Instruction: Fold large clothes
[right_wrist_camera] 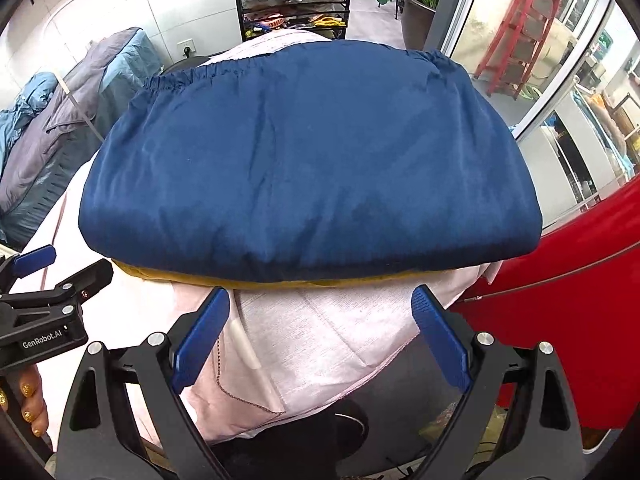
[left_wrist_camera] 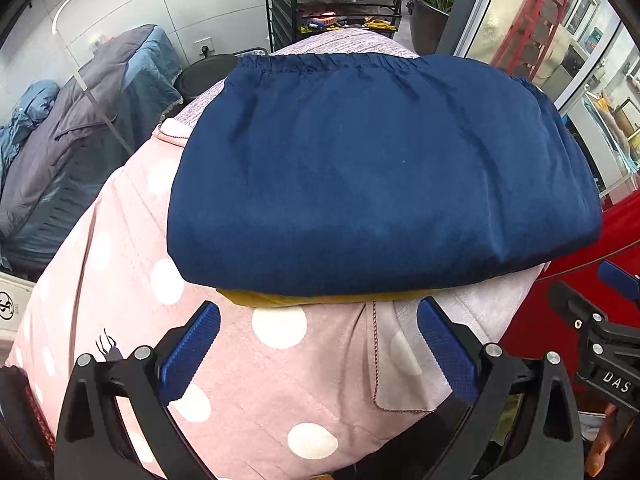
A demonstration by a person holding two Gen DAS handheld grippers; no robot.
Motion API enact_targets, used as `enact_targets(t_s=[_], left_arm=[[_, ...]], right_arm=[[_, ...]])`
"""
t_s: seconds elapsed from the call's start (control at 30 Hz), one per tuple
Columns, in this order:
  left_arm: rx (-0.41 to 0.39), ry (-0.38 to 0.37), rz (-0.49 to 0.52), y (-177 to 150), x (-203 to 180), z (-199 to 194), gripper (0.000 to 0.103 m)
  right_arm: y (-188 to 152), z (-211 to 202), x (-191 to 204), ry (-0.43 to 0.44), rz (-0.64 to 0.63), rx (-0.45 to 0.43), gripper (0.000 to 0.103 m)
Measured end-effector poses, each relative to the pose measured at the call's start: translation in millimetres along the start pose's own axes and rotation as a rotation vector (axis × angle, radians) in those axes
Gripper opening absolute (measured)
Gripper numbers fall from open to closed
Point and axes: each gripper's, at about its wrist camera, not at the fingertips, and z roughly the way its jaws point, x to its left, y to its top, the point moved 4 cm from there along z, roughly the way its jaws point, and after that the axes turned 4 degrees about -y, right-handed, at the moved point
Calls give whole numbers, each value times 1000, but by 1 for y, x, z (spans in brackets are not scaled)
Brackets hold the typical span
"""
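Observation:
A folded navy-blue garment [left_wrist_camera: 380, 172] [right_wrist_camera: 308, 160] with an elastic gathered far edge lies flat on a pink cloth-covered table [left_wrist_camera: 132, 240] [right_wrist_camera: 320, 336]. A mustard-yellow lining [left_wrist_camera: 304, 299] [right_wrist_camera: 280, 278] peeks out under its near fold. My left gripper [left_wrist_camera: 319, 344] hovers open just short of the near edge, nothing between its blue pads. My right gripper [right_wrist_camera: 320, 328] is likewise open and empty before the same edge. Each gripper shows at the side of the other's view: the right one [left_wrist_camera: 600, 320], the left one [right_wrist_camera: 48, 280].
The table cover is pink with white dots and a folded-back corner [left_wrist_camera: 400, 380]. A grey-blue quilt [left_wrist_camera: 80, 132] drapes over something at the left. A black shelf rack [left_wrist_camera: 332, 0] and a potted plant [left_wrist_camera: 432, 4] stand behind. Red surface [right_wrist_camera: 560, 320] at the right.

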Motion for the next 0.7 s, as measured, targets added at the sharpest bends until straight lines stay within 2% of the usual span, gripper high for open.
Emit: enact_targets(t_s=[0.2,0.7], left_arm=[[6,29,10,2,1,2,97],[14,45,24,2,-2,6,97]], right_arm=[[3,1,-3,-10,3,2,91],[3,4,-4,-13,0,14,91]])
